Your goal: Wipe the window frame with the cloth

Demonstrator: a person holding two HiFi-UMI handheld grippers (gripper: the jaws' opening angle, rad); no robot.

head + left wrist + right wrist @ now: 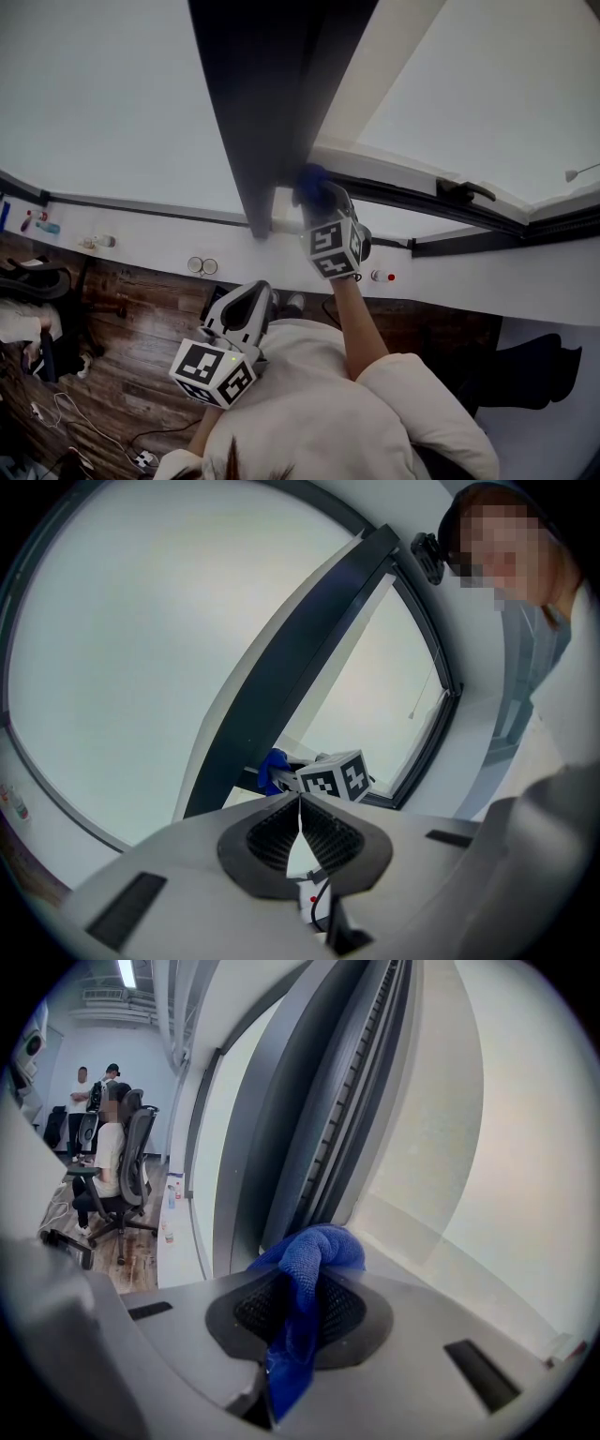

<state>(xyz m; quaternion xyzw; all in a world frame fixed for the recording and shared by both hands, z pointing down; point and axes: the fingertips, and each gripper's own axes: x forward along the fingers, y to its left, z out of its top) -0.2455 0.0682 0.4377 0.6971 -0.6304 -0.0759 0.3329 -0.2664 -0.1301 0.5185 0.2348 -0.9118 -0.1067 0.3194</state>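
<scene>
My right gripper [317,199] is shut on a blue cloth [312,183], raised to where the dark upright post of the window frame [253,112] meets the lower rail [422,192]. In the right gripper view the blue cloth [309,1258] bulges out past the jaws against the frame's dark track [347,1110]. The left gripper [261,292] hangs lower, near the person's chest, shut with nothing between its jaws. In the left gripper view the left gripper [300,803] points up at the post [291,658], with the cloth [273,766] beside the right gripper's marker cube [335,775].
A white sill [141,234] runs below the glass with small bottles [98,242] and two round lids [202,266] on it. A window handle [464,190] sits on the lower rail to the right. Office chairs [117,1180] and people stand on the wood floor behind.
</scene>
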